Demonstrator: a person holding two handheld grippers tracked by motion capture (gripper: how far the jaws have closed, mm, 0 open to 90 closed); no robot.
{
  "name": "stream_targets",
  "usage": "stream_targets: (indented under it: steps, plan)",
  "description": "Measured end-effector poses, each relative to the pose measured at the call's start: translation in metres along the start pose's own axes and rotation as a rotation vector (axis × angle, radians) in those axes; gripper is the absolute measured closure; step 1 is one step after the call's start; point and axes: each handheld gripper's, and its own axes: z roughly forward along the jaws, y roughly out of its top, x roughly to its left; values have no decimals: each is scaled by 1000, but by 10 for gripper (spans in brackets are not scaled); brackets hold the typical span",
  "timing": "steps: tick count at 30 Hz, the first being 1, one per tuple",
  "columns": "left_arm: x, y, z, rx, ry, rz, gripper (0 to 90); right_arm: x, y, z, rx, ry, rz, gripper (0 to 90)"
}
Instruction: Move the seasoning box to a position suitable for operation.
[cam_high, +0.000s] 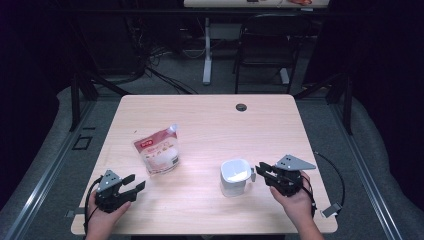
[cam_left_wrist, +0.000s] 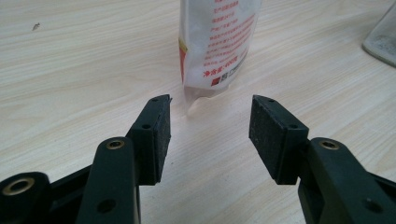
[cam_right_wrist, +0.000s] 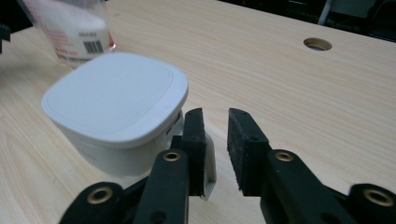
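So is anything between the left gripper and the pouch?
Nothing visible. The left gripper is open and points at the pouch, with bare table between them. The cup sits off by the right gripper.

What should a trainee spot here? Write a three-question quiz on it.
1. True or false: the left gripper is open and clear of the pouch.
2. What is the right gripper nearest? A pouch, B cup, C hole.
3. Which part of the cup lies between its fingers?
Key: 1 true; 2 B; 3 the handle.
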Motion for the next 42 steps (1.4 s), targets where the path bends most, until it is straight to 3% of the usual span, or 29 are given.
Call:
stream_targets:
  steps: [9,11,13,15,19,22,42]
  plan:
    - [-1,1,2,-3,-4,3,488,8,25,0,-7,-23,-22,885]
    - [0,2,1,-4,-5,1,488,10,31,0,-10,-20,-23,900]
    - [0,1,0,-3,-6,2,488,11,34,-1,-17,14,5,900]
    - [0,1,-1,-6,-5,2,488,14,34,-1,-26,40,19,900]
    - [1,0,-2,-9,-2,1,488,25,30,1,13,66,-13,900]
    - [1,-1,-4,-4,0,2,488,29,29,1,25,60,-39,900]
    - [2,-4,-6,-6,8,-7,488,26,25,13,49,33,-42,900]
